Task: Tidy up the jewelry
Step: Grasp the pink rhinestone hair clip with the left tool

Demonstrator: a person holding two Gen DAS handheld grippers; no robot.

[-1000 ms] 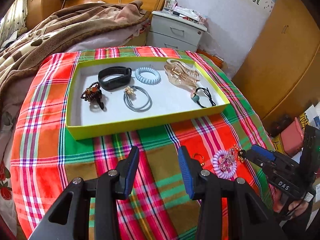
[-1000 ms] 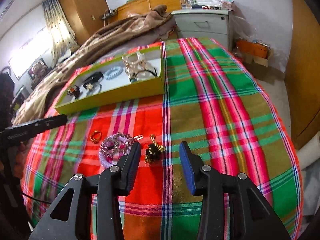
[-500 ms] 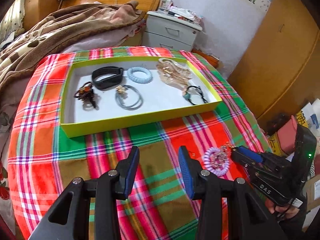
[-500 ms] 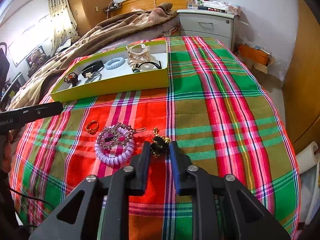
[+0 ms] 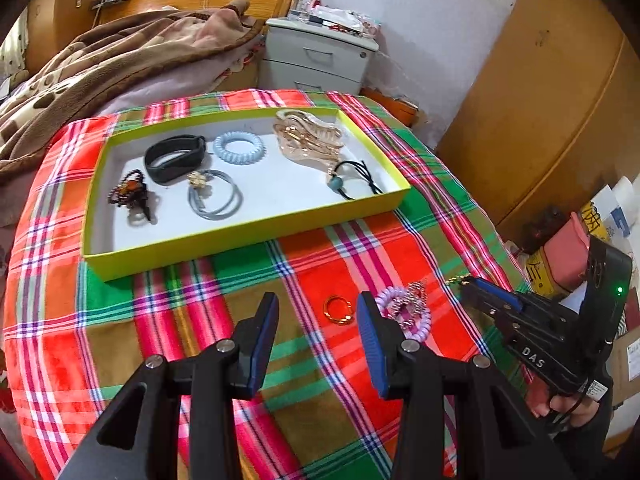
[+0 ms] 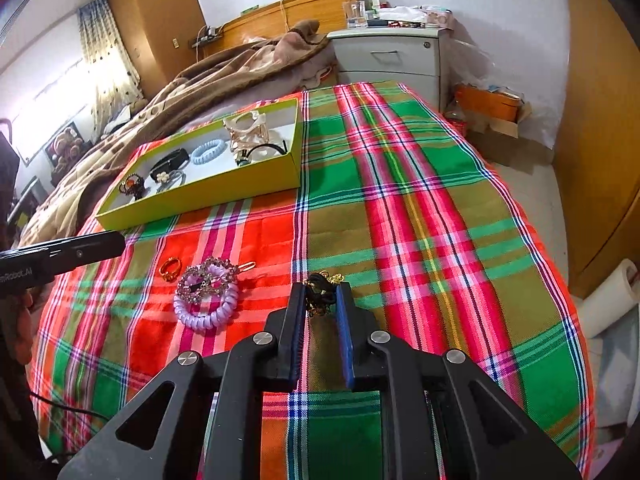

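So the right gripper (image 6: 322, 294) has now clamped on the black-and-gold hair tie (image 6: 320, 292) on the plaid cloth (image 6: 420, 208), ready for the yellow-green tray (image 6: 208, 192), while the left gripper (image 5: 316, 316) hangs apart.

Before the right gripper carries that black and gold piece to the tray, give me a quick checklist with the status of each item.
1. Right gripper shut on the black and gold piece: ok, fingers close on both its sides.
2. Piece lifted off the cloth: cannot tell.
3. Free spot in the tray: ok, bare white floor in the middle and near its front wall.
4. Left gripper out of the way: ok, open and empty, hovering short of the tray.
5. Purple coil tie and gold ring untangled from the piece: ok, both lie apart from it.
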